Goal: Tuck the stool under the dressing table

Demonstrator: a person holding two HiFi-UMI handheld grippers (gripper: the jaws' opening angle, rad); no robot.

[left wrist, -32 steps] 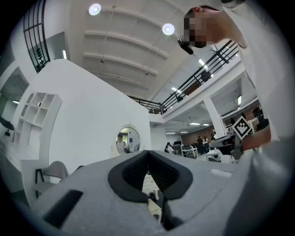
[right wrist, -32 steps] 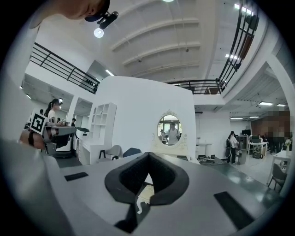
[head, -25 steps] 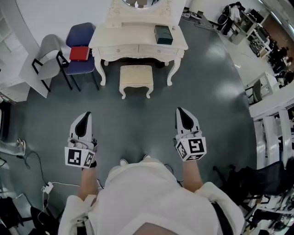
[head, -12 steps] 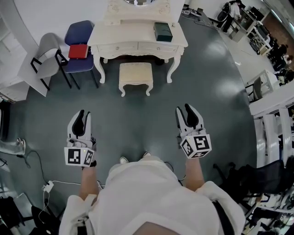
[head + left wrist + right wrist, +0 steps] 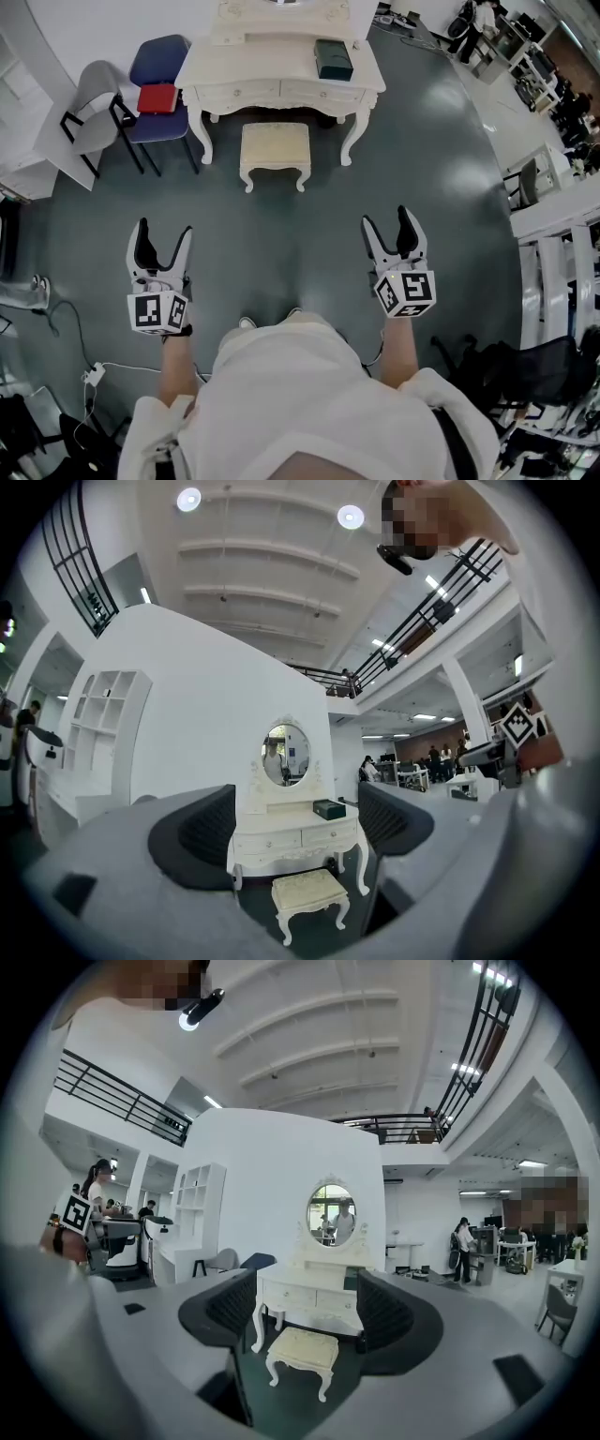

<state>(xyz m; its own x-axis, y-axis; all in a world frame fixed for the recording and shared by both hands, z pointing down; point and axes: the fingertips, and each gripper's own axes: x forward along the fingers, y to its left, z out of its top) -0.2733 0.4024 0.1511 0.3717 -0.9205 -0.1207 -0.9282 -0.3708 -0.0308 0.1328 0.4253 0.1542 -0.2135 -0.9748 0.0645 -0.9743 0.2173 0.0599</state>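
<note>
- Since the earlier frames both pairs of jaws have been opening. The left gripper (image 5: 163, 234) and right gripper (image 5: 386, 220) go from pinched together to spread wide, with nothing between them.
- The dressing table (image 5: 281, 70) stands far centre, against the wall.
- The stool (image 5: 275, 150) stands just on the table's near side, mostly outside the leg gap and well apart from both grippers. It's not tucked yet.
- Step in hand is probably the approach. Close in, take the seat evenly on both sides, then push straight and level between the table's front legs so the curved legs don't snag.
- Both gripper views show the whole oval mirror (image 5: 286, 754), which the head view cuts off.
- Only the head view shows the small green box (image 5: 334, 58) from above, on the right of the tabletop.
</note>
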